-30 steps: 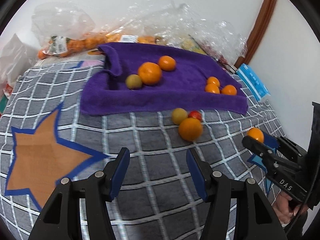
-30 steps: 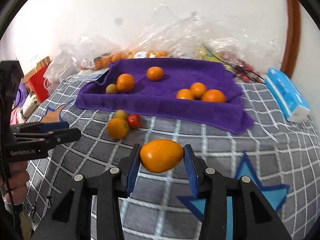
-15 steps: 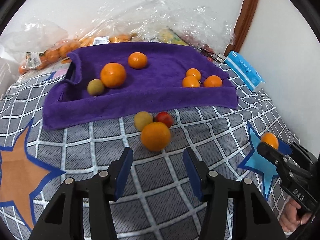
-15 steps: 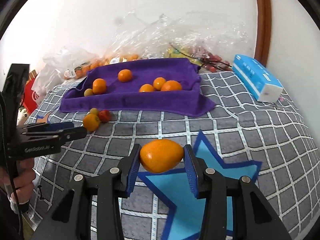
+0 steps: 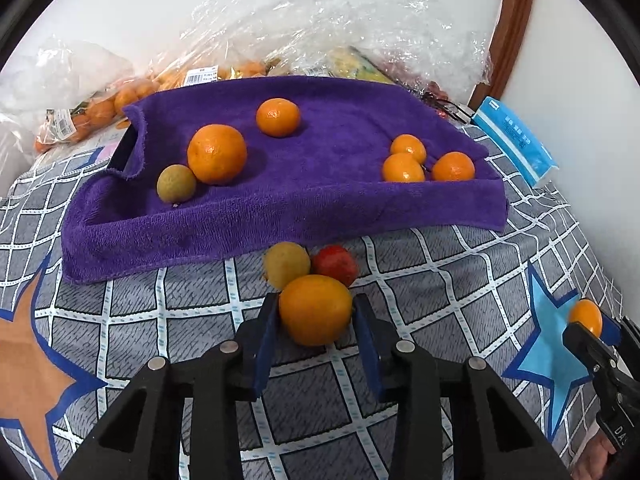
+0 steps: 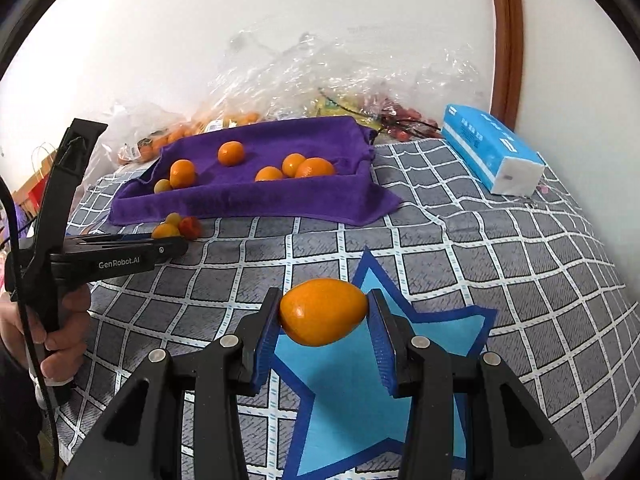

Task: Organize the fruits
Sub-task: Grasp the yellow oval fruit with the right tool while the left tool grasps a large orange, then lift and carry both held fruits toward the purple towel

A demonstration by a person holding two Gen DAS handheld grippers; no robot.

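A purple towel-lined tray [image 5: 288, 204] [image 6: 256, 196] holds several oranges and one yellow-green fruit [image 5: 176, 183]. In front of it an orange [image 5: 315, 309], a yellow-green fruit [image 5: 286, 264] and a red fruit [image 5: 335, 265] lie together on the checked cloth. My left gripper [image 5: 315, 340] is open with its fingers on either side of that orange; it also shows in the right wrist view [image 6: 160, 245]. My right gripper [image 6: 323, 334] is shut on an oval orange fruit [image 6: 323, 312] above a blue star patch, and it shows in the left wrist view [image 5: 592, 334].
Clear plastic bags of fruit [image 5: 280, 40] pile against the wall behind the tray. A blue tissue pack [image 6: 492, 152] lies at the right, next to a brown door frame [image 6: 506, 40]. An orange star patch [image 5: 28, 364] is at the left.
My left gripper has moved forward, and its open fingers now flank the loose orange. My right gripper has drawn back and right from the tray, still holding its fruit.
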